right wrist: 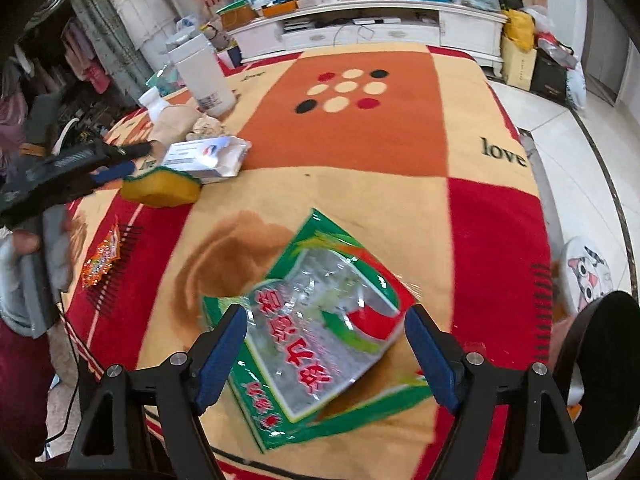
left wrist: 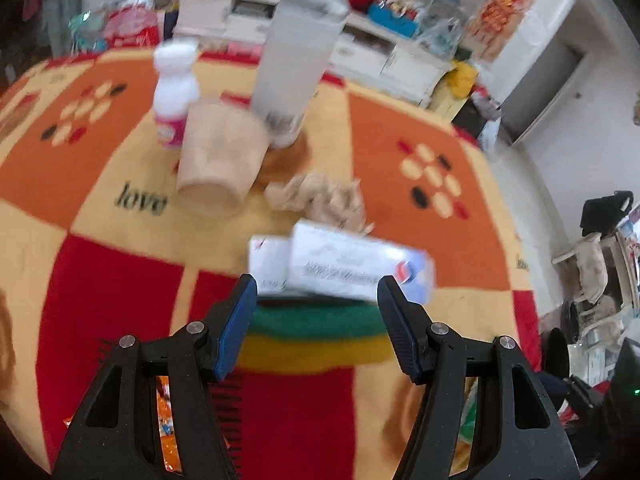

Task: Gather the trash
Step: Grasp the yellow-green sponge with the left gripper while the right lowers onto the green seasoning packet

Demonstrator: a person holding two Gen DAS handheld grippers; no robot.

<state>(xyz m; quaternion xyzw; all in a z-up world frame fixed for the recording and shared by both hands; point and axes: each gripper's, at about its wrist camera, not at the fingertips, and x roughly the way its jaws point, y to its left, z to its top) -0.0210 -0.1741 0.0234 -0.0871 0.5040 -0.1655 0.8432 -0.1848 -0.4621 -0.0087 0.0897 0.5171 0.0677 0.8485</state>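
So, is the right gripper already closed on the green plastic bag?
No, the right gripper is open, its blue fingers spread wide on either side of the green plastic bag, which lies flat on the blanket.

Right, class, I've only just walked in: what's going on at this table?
A person is clearing trash from a table covered with a patterned blanket, holding a tool in each hand. The left tool is open, pointed at a yellow and green sponge and a white box. The right tool is open over a green plastic wrapper. Neither grips anything. A paper cup, crumpled paper and small bottle lie further back.
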